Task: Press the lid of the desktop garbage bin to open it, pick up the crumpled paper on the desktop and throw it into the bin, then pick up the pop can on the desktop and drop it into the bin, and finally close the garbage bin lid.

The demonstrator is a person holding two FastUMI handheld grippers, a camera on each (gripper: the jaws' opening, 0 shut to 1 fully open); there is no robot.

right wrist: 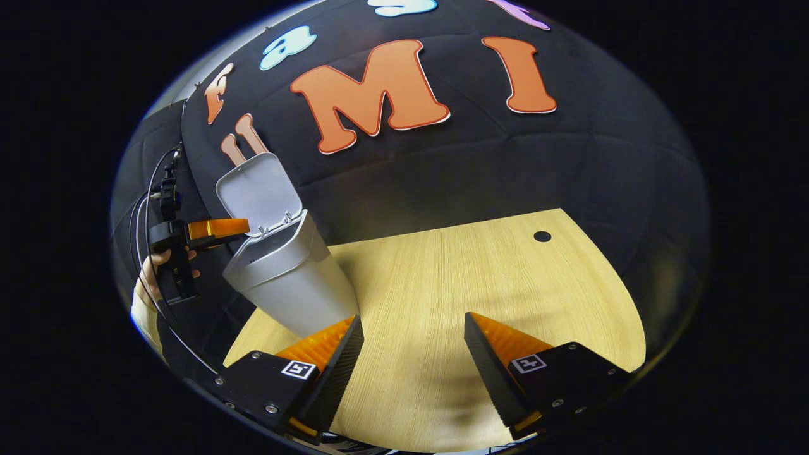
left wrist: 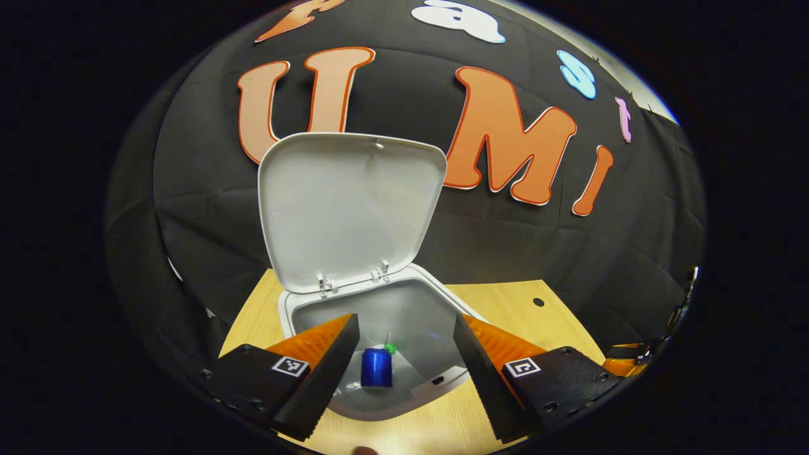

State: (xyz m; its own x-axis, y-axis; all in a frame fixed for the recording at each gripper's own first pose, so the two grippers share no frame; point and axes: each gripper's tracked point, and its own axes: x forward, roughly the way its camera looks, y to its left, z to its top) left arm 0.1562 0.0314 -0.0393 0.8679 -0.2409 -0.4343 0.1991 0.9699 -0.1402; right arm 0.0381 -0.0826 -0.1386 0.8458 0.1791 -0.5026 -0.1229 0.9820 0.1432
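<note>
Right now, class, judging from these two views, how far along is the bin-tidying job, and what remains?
Nearly finished. The lid stands open, and the blue pop can lies inside the bin; something green beside it cannot be identified. The desk in the right gripper view carries no litter. The left gripper hovers open over the bin's mouth; the right gripper is open, holding nothing. Left: closing the lid.

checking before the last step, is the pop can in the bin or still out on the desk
In the bin: the left gripper view looks down past the raised lid into the open bin, where the blue pop can lies.
</note>
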